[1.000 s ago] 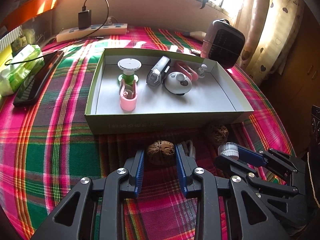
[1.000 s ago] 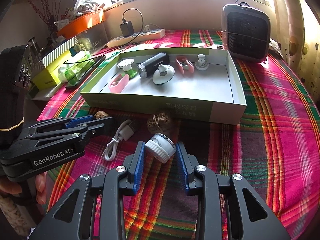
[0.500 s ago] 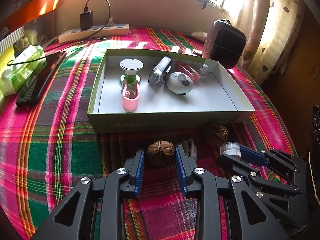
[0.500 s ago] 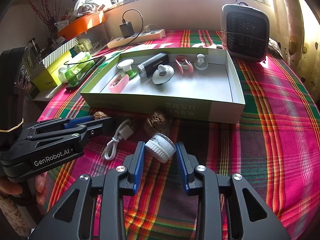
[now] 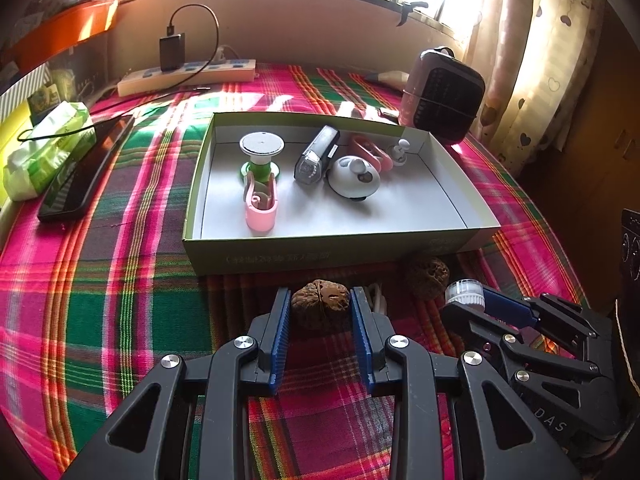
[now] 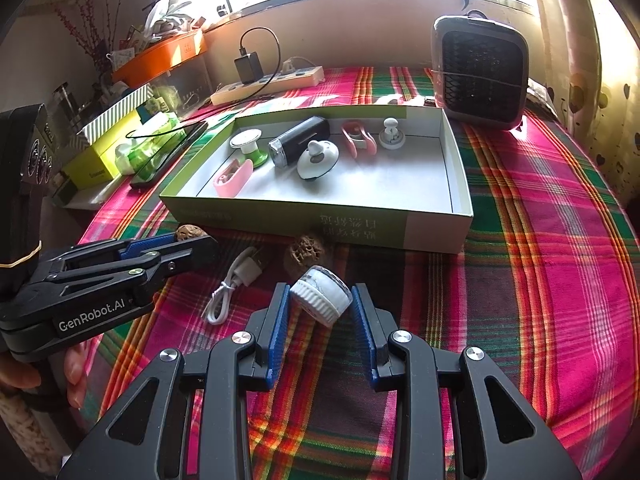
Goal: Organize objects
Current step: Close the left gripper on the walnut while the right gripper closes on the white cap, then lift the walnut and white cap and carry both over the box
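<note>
My left gripper (image 5: 320,306) is shut on a brown walnut (image 5: 320,304) and holds it just above the plaid cloth, in front of the green box (image 5: 320,256). My right gripper (image 6: 320,300) is shut on a small white ribbed cap (image 6: 320,300), tilted, also in front of the box (image 6: 360,228). A second walnut (image 5: 426,276) lies on the cloth by the box wall; it also shows in the right wrist view (image 6: 306,250). A white USB cable (image 6: 234,284) lies between the grippers. The box holds several small items.
A dark heater (image 6: 478,72) stands behind the box at right. A power strip (image 5: 188,76) with a charger lies at the back. A black phone (image 5: 86,168), a green tissue pack (image 5: 48,152) and a yellow box (image 6: 104,156) are at left.
Both grippers have risen slightly and drawn nearer the box, each still holding its object. The second walnut now shows more fully beside the box.
</note>
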`<state>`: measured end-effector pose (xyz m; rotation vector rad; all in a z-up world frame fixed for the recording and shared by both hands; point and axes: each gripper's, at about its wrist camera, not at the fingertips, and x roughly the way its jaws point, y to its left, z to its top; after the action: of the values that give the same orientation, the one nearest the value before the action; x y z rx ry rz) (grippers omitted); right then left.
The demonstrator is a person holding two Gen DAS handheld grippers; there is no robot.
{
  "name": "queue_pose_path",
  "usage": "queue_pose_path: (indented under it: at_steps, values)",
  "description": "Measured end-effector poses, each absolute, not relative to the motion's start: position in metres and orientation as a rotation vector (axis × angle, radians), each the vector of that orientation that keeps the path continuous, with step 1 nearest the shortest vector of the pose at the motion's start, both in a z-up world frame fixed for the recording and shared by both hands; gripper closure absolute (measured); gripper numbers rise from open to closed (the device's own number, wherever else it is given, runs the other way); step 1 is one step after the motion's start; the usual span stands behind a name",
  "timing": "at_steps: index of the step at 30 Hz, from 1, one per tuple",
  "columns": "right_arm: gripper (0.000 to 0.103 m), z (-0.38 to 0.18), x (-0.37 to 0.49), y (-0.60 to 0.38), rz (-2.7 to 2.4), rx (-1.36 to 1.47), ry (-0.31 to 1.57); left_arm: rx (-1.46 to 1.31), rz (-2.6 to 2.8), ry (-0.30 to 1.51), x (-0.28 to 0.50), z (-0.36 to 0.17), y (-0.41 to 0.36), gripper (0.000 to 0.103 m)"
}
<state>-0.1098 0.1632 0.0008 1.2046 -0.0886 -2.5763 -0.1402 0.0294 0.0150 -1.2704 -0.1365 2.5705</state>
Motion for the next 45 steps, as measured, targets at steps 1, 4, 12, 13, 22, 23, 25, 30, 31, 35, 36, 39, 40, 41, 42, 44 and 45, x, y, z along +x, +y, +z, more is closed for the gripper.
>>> queue_pose_path:
  at_steps: [1,4,12,13,22,23,25,30,31,35,36,39,40,41,42,44,45]
  values:
    - [0.071,0.002,-0.110,0.164,-2.579,1.201,-0.089,-1.265,2.572,-0.135,-0.140,0.017,0.030,0.076]
    - [0.070,0.005,-0.110,0.166,-2.587,1.192,-0.095,-1.254,2.574,-0.131,-0.140,0.020,0.030,0.076]
    - [0.070,0.014,-0.113,0.171,-2.615,1.165,-0.087,-1.232,2.584,-0.123,-0.143,0.029,0.030,0.076]
    - [0.070,0.016,-0.114,0.172,-2.621,1.161,-0.081,-1.230,2.583,-0.118,-0.144,0.029,0.030,0.076]
    - [0.070,0.037,-0.126,0.184,-2.691,1.105,-0.047,-1.198,2.585,-0.104,-0.149,0.039,0.033,0.076]
    - [0.070,0.040,-0.128,0.185,-2.698,1.098,-0.042,-1.194,2.588,-0.100,-0.150,0.040,0.033,0.076]
    - [0.070,0.046,-0.131,0.187,-2.710,1.082,-0.037,-1.182,2.592,-0.098,-0.152,0.044,0.034,0.076]
    - [0.070,0.058,-0.141,0.191,-2.725,1.060,-0.043,-1.166,2.602,-0.095,-0.157,0.051,0.034,0.076]
    - [0.070,0.061,-0.143,0.191,-2.731,1.057,-0.034,-1.162,2.603,-0.094,-0.158,0.053,0.034,0.076]
    - [0.070,0.069,-0.151,0.191,-2.733,1.040,-0.034,-1.138,2.615,-0.099,-0.163,0.061,0.035,0.076]
    - [0.070,0.071,-0.153,0.191,-2.737,1.035,-0.031,-1.133,2.620,-0.097,-0.164,0.062,0.035,0.076]
    - [0.070,0.077,-0.161,0.192,-2.738,1.019,-0.035,-1.130,2.622,-0.099,-0.171,0.065,0.036,0.076]
    - [0.070,0.079,-0.163,0.191,-2.736,1.015,-0.039,-1.130,2.622,-0.101,-0.172,0.065,0.036,0.076]
    - [0.070,0.081,-0.166,0.192,-2.734,1.012,-0.036,-1.130,2.622,-0.099,-0.174,0.065,0.036,0.076]
    - [0.070,0.081,-0.169,0.191,-2.732,1.010,-0.033,-1.134,2.624,-0.099,-0.177,0.065,0.036,0.076]
    - [0.070,0.082,-0.174,0.191,-2.729,1.014,-0.033,-1.142,2.621,-0.091,-0.181,0.064,0.037,0.076]
    - [0.070,0.081,-0.177,0.191,-2.726,1.017,-0.031,-1.149,2.624,-0.090,-0.184,0.063,0.037,0.076]
